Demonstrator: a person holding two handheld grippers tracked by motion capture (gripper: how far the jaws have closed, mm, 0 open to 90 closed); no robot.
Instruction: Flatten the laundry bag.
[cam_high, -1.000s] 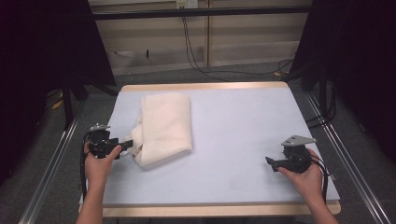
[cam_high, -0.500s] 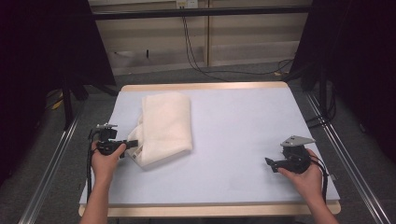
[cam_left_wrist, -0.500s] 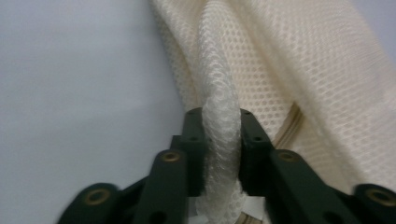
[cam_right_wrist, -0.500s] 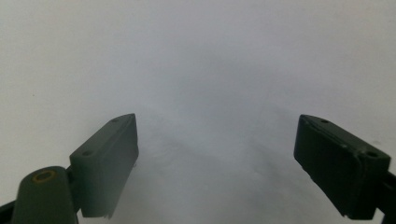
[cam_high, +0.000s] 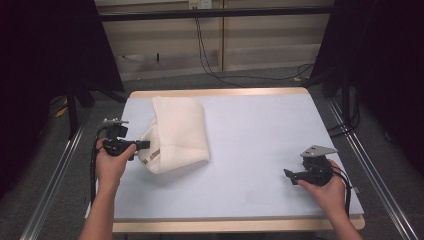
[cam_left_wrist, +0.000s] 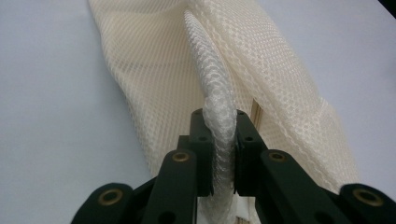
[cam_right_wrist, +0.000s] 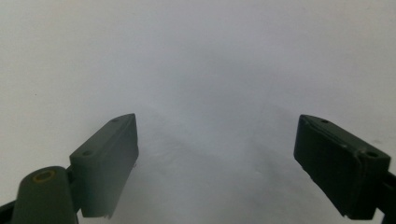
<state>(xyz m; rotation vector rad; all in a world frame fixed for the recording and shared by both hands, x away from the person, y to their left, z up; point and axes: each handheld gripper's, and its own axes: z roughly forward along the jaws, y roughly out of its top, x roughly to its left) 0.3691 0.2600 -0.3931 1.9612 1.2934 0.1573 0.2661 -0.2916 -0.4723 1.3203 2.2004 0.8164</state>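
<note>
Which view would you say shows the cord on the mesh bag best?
The left gripper view: the white cord sits pinched between the left gripper jaws, its braid sharp. The high view gives the bag whole, the cord too small to make out.

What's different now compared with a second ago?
The left tongs have just been closing and now pinch the white corded edge of the mesh bag, lifting that edge slightly. The right tongs stay open and in place over the table.
</note>
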